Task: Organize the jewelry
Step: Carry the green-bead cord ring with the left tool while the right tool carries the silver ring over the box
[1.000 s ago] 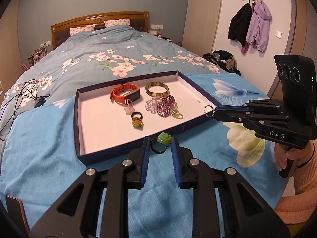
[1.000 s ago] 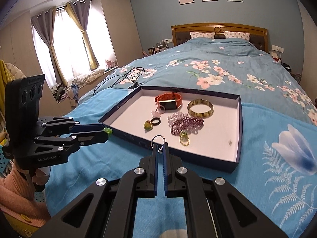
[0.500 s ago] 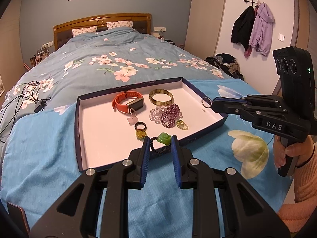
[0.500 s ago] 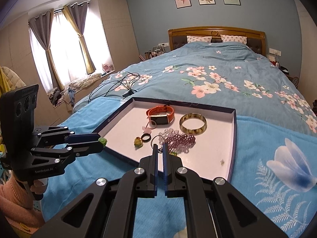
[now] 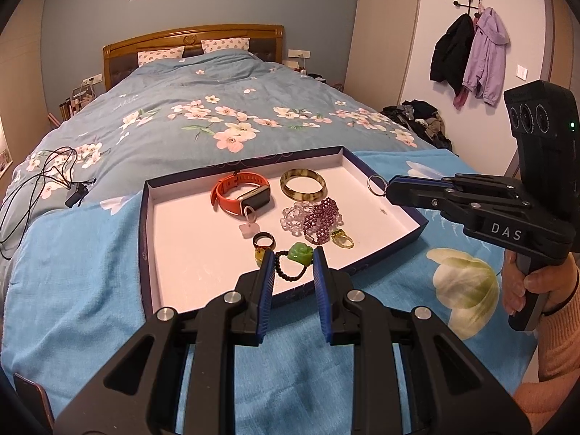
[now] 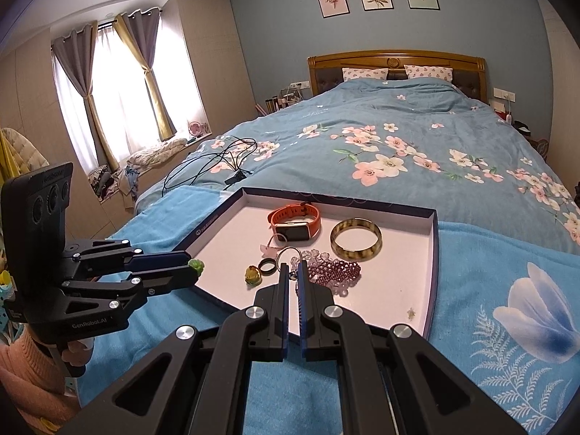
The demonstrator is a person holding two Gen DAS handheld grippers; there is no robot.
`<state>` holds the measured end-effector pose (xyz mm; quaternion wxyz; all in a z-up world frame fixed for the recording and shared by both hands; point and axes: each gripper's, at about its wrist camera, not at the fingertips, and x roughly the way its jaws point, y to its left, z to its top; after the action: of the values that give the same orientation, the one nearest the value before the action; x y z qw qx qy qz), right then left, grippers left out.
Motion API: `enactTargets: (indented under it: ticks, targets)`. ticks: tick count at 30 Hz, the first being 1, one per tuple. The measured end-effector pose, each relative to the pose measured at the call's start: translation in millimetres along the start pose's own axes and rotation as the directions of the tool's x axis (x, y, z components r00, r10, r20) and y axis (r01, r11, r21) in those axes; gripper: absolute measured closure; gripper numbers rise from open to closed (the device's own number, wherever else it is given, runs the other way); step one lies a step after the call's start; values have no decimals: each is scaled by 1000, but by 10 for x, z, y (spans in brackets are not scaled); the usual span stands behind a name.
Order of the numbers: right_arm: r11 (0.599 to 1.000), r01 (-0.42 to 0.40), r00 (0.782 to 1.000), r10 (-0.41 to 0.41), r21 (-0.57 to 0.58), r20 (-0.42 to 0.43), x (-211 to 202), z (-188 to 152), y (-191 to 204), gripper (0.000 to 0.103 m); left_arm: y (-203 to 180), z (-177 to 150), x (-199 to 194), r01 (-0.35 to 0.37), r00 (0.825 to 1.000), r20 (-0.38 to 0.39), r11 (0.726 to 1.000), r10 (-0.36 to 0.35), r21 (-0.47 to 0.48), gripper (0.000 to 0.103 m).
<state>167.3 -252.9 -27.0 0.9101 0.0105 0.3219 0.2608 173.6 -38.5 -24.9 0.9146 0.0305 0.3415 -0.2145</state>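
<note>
A shallow navy tray (image 5: 145,224) (image 6: 433,253) with a white floor lies on the bed. It holds an orange watch (image 5: 241,192) (image 6: 295,223), a tortoiseshell bangle (image 5: 302,183) (image 6: 357,241), purple and clear bead bracelets (image 5: 319,217) (image 6: 333,270), a dark ring (image 5: 264,241) (image 6: 267,265), a yellow charm (image 6: 253,275) and a yellow ring (image 5: 342,239). My left gripper (image 5: 293,259) (image 6: 194,268) is shut on a black beaded bracelet with a green rose (image 5: 301,253) over the tray's near edge. My right gripper (image 6: 293,272) (image 5: 386,188) is shut on a silver ring (image 6: 288,257) (image 5: 375,184) over the tray's right side.
The tray rests on a bright blue towel (image 5: 72,272) over a floral quilt (image 5: 217,108). A black cable with a charger (image 5: 54,177) (image 6: 217,166) lies on the quilt left of the tray. A headboard and pillows are at the far end.
Both grippers have moved forward over the tray, still holding their pieces. The left one now hangs over the tray's near edge, the right one over its right side.
</note>
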Motion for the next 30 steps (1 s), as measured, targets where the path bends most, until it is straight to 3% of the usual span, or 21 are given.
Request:
enactTargets:
  ticks: [30]
  targets:
    - [999, -3, 1000, 4, 34, -17, 146, 62, -113, 100, 92, 132, 217, -40, 999, -14, 999, 40, 2, 81]
